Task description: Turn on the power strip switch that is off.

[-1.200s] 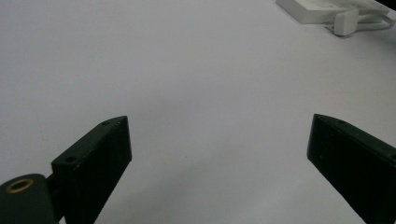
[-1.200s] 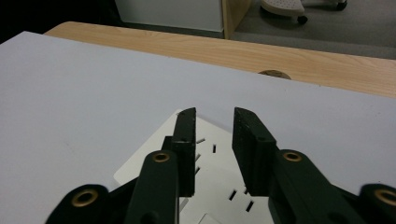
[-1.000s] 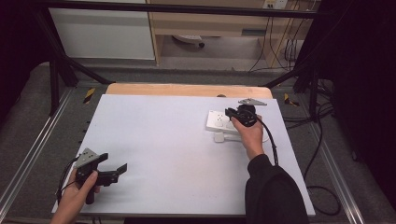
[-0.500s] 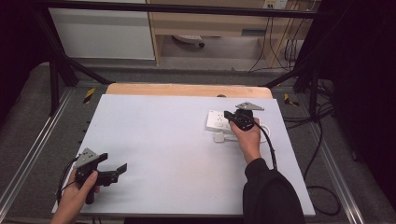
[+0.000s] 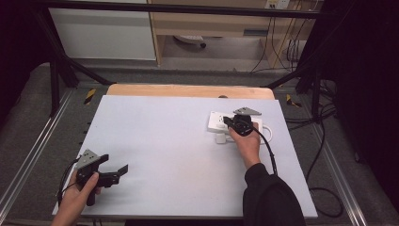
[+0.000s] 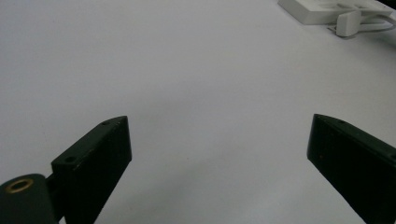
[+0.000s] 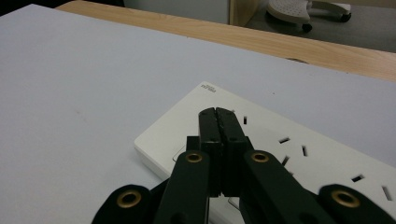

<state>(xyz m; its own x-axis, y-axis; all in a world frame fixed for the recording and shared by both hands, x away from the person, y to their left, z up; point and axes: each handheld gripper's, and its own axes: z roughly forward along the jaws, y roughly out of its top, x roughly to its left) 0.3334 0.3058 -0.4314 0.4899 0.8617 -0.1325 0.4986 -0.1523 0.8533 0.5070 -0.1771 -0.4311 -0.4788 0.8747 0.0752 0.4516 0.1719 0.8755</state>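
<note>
resting near the table's [image 5: 188,141] front left corner, the left gripper [image 5: 120,172] sits in the person's left hand [image 5: 77,197], well apart from the power strip [image 5: 221,123]. in the left gripper view its two black jaws stand wide, with bare white tabletop between them and nothing held; the strip [image 6: 327,9] and a small white plug [image 6: 348,22] just beside it show far off at the top right of that view.

farther back, toward the table's right side, the right hand [image 5: 247,143] holds the right gripper [image 5: 228,121] over the power strip. in the right gripper view [image 7: 218,114] the jaws are pressed together, pad against pad, with nothing between them; they have just finished closing. their tips sit above the strip's [image 7: 280,154] near end, close to a flat switch-like panel; whether they touch it cannot be told. the strip is white, lies flat on the table, and carries rows of narrow socket slots. a small printed mark [image 7: 208,87] sits at the strip's far corner, too small to read.

beyond the strip, the white table cover ends and a strip of bare wood [image 5: 188,90] runs along the table's far edge. behind that stand a pale cabinet [image 5: 103,33] and a wooden shelf unit [image 5: 211,23].
</note>
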